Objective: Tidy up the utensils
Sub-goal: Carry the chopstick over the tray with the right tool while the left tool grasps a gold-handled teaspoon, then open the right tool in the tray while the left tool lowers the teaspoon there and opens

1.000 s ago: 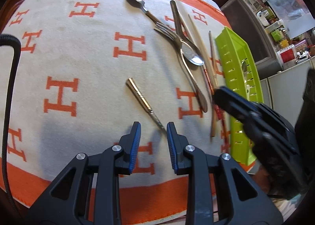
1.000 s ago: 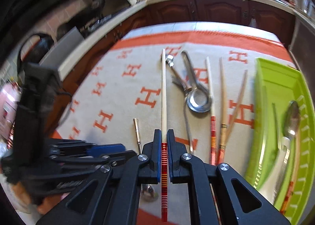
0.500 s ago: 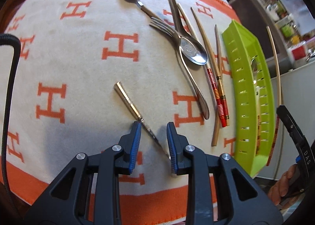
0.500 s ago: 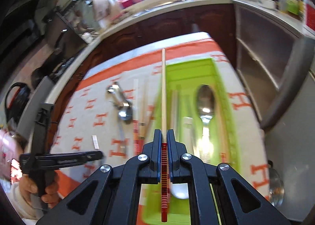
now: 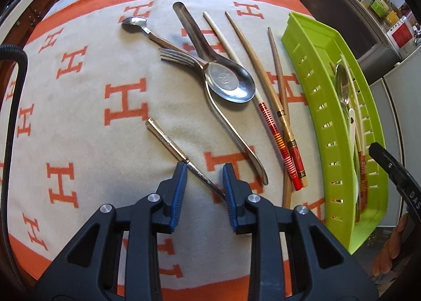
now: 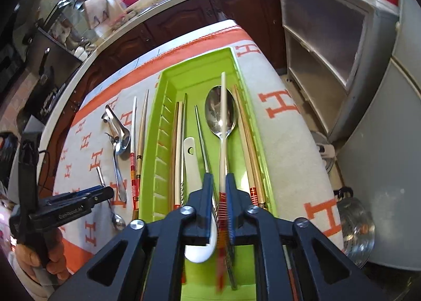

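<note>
My right gripper [image 6: 217, 182] hangs over the green tray [image 6: 244, 85] with its jaws open; a cream chopstick with a red-striped end [image 6: 223, 122] lies between them, over a metal spoon [image 6: 220, 114] in the tray. My left gripper [image 5: 204, 173] is open, low over the cloth, its fingers on either side of a thin metal utensil with a gold handle [image 5: 168, 141]. A fork [image 5: 210, 95], a flat metal spoon [image 5: 226, 79], a small spoon [image 5: 135, 23] and several chopsticks [image 5: 273, 122] lie on the cloth. The tray also shows in the left wrist view [image 5: 315, 82].
The orange-and-cream H-patterned cloth [image 5: 79, 116] covers the table. The tray holds other chopsticks, a white ceramic spoon [image 6: 189, 153] and a thin metal pick. Cabinets and a shelf unit [image 6: 315, 37] stand beyond; a steel pot [image 6: 355, 230] sits on the floor at right.
My right gripper carried the red-striped chopstick from over the cloth to over the tray and opened its jaws. My left gripper moved forward until its fingers straddled the gold-handled utensil.
</note>
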A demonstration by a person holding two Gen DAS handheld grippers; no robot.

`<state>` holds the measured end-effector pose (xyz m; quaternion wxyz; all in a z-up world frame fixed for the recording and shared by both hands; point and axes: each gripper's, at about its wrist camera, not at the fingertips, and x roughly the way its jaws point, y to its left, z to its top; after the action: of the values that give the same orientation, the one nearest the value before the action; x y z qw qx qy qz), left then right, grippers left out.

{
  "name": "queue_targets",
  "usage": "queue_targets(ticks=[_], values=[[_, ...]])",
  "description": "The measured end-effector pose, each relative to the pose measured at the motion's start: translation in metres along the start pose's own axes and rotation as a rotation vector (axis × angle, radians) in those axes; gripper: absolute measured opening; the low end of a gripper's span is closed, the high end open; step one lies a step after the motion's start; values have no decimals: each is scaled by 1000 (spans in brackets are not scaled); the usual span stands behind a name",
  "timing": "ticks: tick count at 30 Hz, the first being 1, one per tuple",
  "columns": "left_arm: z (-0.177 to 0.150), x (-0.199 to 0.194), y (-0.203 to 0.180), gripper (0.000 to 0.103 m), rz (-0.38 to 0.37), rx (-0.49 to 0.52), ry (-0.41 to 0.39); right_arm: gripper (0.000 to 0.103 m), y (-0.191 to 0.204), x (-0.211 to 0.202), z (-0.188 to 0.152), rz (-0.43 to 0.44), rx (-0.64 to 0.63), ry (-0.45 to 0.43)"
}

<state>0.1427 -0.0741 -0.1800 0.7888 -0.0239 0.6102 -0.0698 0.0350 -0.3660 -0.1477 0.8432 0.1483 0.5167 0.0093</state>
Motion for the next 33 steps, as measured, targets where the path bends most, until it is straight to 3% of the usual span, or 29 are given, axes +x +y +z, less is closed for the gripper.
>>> queue_targets(ticks=[6, 7, 9, 12, 17, 23, 33], values=[[11, 10, -25, 27, 97, 53, -22, 19, 6, -10, -5, 10, 7, -33], [7, 8, -25, 18, 97, 64, -32, 19, 6, -11, -6, 12, 8, -36], [4, 7, -36, 8, 75, 109, -52, 19, 7, -15, -9, 13, 11, -39], [0, 5, -35, 2, 14, 132, -68, 19, 4, -18, -13, 15, 27, -38], [-9, -3, -5, 2, -110, 39, -46, 19, -5, -20, -20, 26, 61, -37], [-15, -20, 5, 2, -160, 9, -37, 19, -6, -20, -22, 41, 68, -35], [-19, -58, -7, 2, -236, 51, -34, 19, -2, -26, -24, 53, 62, -40]])
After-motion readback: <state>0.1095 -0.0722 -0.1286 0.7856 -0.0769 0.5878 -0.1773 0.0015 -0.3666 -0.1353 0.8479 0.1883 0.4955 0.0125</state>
